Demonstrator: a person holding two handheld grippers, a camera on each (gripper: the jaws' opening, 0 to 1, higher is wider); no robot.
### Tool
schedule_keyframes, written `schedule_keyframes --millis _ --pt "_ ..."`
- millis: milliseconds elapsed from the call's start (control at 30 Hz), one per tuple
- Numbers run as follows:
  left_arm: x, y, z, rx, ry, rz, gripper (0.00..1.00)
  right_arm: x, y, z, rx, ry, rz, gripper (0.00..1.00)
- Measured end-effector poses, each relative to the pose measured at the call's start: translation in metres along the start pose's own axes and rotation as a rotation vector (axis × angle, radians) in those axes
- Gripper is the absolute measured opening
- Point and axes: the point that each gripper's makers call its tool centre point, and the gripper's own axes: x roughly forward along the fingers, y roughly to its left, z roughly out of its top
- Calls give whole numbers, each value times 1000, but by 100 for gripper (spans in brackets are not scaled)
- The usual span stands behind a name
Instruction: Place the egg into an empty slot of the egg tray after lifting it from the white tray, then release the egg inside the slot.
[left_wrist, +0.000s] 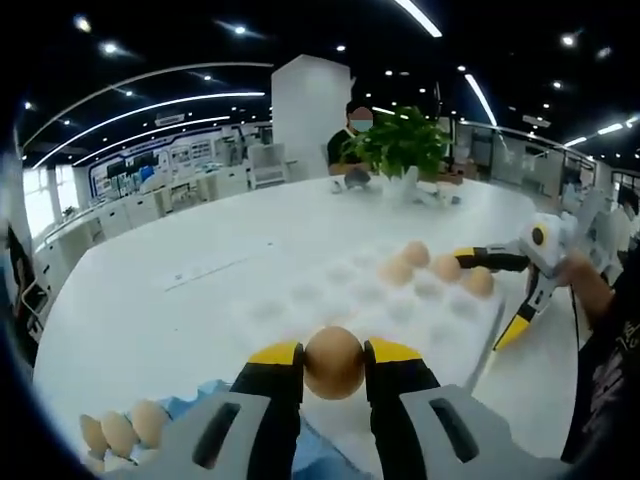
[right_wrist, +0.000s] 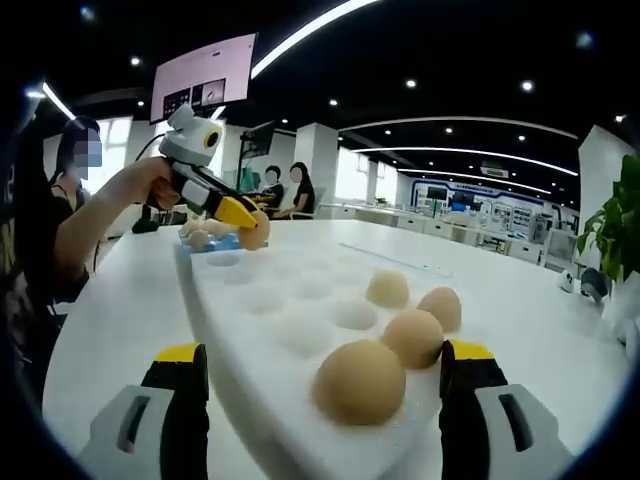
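Egg (left_wrist: 333, 362) clamped between the yellow-tipped jaws of the left gripper (left_wrist: 333, 358), one tip touching each side, held up off the table above the near edge of the egg tray (left_wrist: 300, 295). In the right gripper view the same egg (right_wrist: 254, 234) shows small at the far end, at the tips of the left gripper (right_wrist: 245, 222), which a person's hand (right_wrist: 148, 183) holds by its white body.

Egg tray: white, moulded slots, most of them bare. Four eggs sit in slots at one end, among them the nearest egg (right_wrist: 360, 381) in the right gripper view, large and in its slot, with three more behind it. In the left gripper view those four (left_wrist: 440, 266) sit at the far right end of the tray.

Right gripper (right_wrist: 325, 375): jaws wide apart, one on each side of the tray's near end, gripping nothing. From the left gripper view, the right gripper (left_wrist: 493, 300) shows with one jaw over the tray's end by the eggs and one below its edge.

Spare eggs (left_wrist: 120, 432) in a row at lower left of the left gripper view, beside something blue (left_wrist: 195, 397). White table (left_wrist: 150, 300) underneath. Potted plant (left_wrist: 400, 145) at the far side.
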Motion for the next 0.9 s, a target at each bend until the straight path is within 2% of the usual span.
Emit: schedule_keyframes --millis 900 --pt "-39 44 -27 -23 30 137 24 0 0 -1 -12 10 -2 100"
